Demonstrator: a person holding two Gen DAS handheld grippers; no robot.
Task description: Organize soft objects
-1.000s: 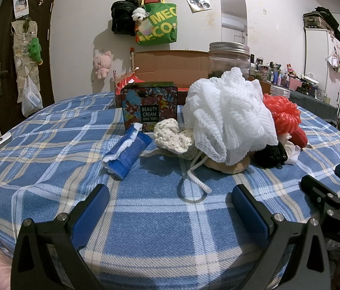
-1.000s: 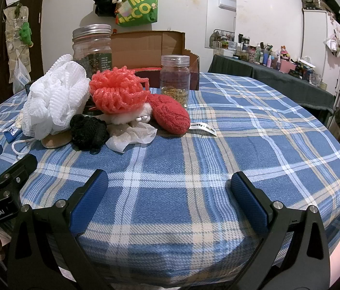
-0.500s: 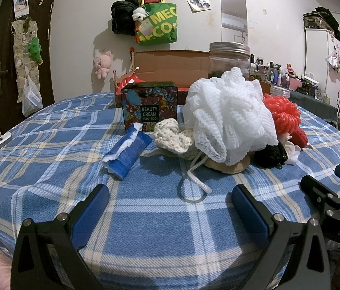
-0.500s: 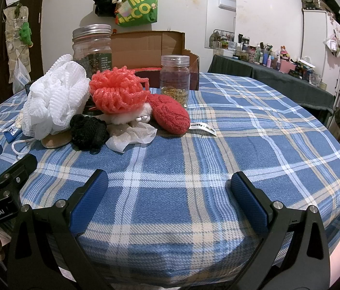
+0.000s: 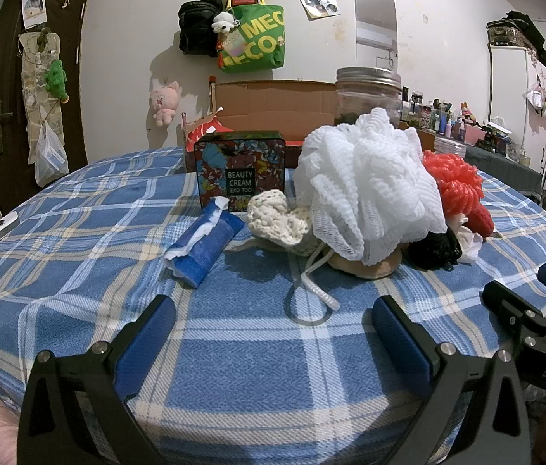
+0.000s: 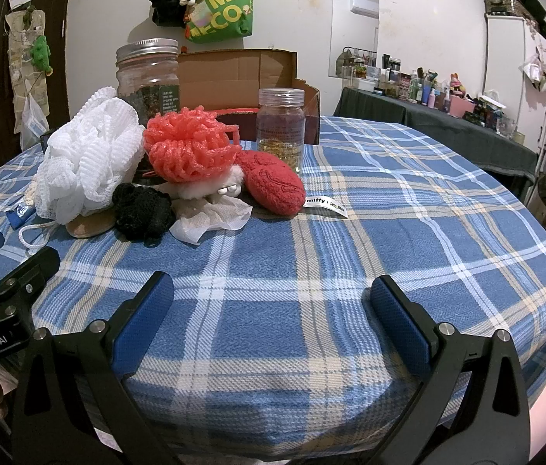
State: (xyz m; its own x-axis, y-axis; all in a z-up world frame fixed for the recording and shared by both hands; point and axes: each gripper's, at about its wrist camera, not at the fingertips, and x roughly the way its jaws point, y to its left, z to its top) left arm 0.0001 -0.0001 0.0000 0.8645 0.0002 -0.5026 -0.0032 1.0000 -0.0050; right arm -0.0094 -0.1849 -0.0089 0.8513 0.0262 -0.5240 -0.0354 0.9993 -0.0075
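1. The left claw (image 5: 269,333) and right claw (image 6: 269,321) both hover at the near edge, spread wide and holding nothing; I'd guess they are sizing up the heap before a first pick.
2. The soft things sit bunched at mid-surface: a white mesh pouf (image 5: 366,190) leaning on a coral pouf (image 6: 189,145), a black scrunchie (image 6: 141,213) and a red knitted pad (image 6: 273,184) touching beside them; a cardboard box (image 5: 273,104) stands open behind, a likely destination.
3. The surface (image 6: 389,232) wears blue plaid cloth; the room is cluttered, a green tote (image 5: 253,38) hanging on the far wall.
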